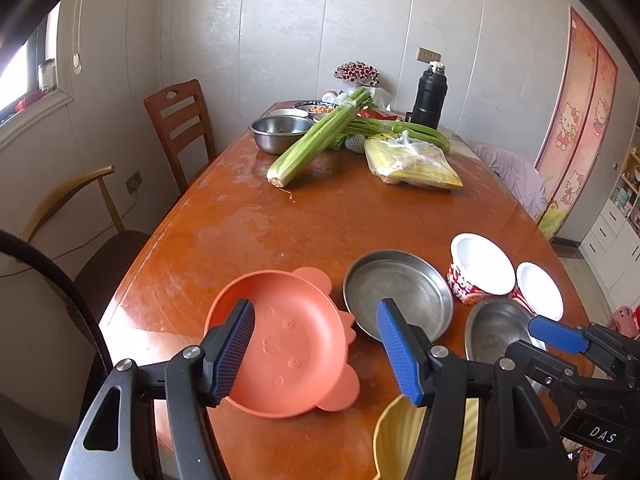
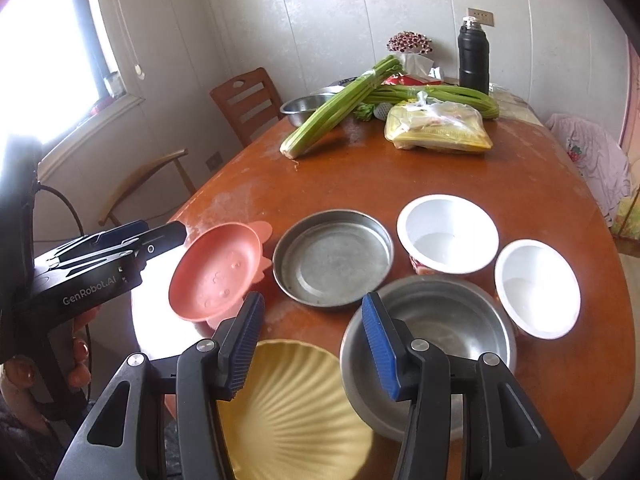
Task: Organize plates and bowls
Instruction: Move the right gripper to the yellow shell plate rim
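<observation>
On the brown table lie a coral plastic plate with ears (image 1: 280, 344) (image 2: 216, 272), a flat steel plate (image 1: 398, 294) (image 2: 334, 258), a steel bowl (image 1: 496, 332) (image 2: 432, 340), a yellow shell-shaped plate (image 1: 394, 444) (image 2: 296, 412) and two white bowls with red print (image 1: 482, 266) (image 1: 540, 290) (image 2: 448, 234) (image 2: 538, 288). My left gripper (image 1: 316, 352) (image 2: 160, 234) is open above the coral plate's near part. My right gripper (image 2: 312, 344) (image 1: 548, 344) is open and empty above the yellow plate and steel bowl.
Farther back on the table (image 1: 304, 220) lie celery stalks (image 1: 320, 136) (image 2: 340, 104), a plastic bag of food (image 1: 412, 160) (image 2: 438, 130), a steel basin (image 1: 278, 132), small dishes and a black thermos (image 1: 430, 96) (image 2: 474, 56). Two chairs (image 1: 180, 128) stand at the left side.
</observation>
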The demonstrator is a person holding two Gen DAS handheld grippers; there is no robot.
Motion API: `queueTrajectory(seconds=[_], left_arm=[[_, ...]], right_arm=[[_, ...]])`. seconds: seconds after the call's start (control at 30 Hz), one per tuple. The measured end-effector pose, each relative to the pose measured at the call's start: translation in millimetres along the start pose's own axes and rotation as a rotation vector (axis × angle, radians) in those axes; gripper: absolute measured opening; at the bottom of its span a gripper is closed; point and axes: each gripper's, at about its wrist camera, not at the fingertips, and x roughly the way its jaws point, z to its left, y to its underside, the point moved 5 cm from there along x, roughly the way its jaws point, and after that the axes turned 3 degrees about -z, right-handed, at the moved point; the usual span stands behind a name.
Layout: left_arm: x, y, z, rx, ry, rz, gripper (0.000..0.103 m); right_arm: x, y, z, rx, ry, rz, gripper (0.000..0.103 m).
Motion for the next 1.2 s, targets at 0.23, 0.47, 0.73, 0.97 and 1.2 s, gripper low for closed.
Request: queueTrajectory(seconds=[0.23,0.47,0.73,0.97,1.2], left_arm=[[-9.8,12.9,-16.0,0.014,0.010,0.003,0.063],[-12.1,28.4,-23.9,0.027,0.014,0.024,0.063],[-8.6,43.1,-25.0,0.033,0.008,0.050,0.063],[5.4,53.7,-28.8,0.050,0.030,0.094,0.063],[20.2,65.5,-34.2,0.075,0.057,0.128,0.063]], right_arm=[[-19.8,20.3,-2.8,-0.005,-0.010,-0.003,0.053],[-35.4,46.3,2.5,-0.022,-0.028,0.008,0.053],[-37.3,64.7,-0.7,-0.007,-0.023,0.027,0.053],[-36.2,79.2,-3.6,0.002,-0.005,0.053,0.053],[-28.9,106.5,-8.2,0.022,0.017,0.112,0.053]])
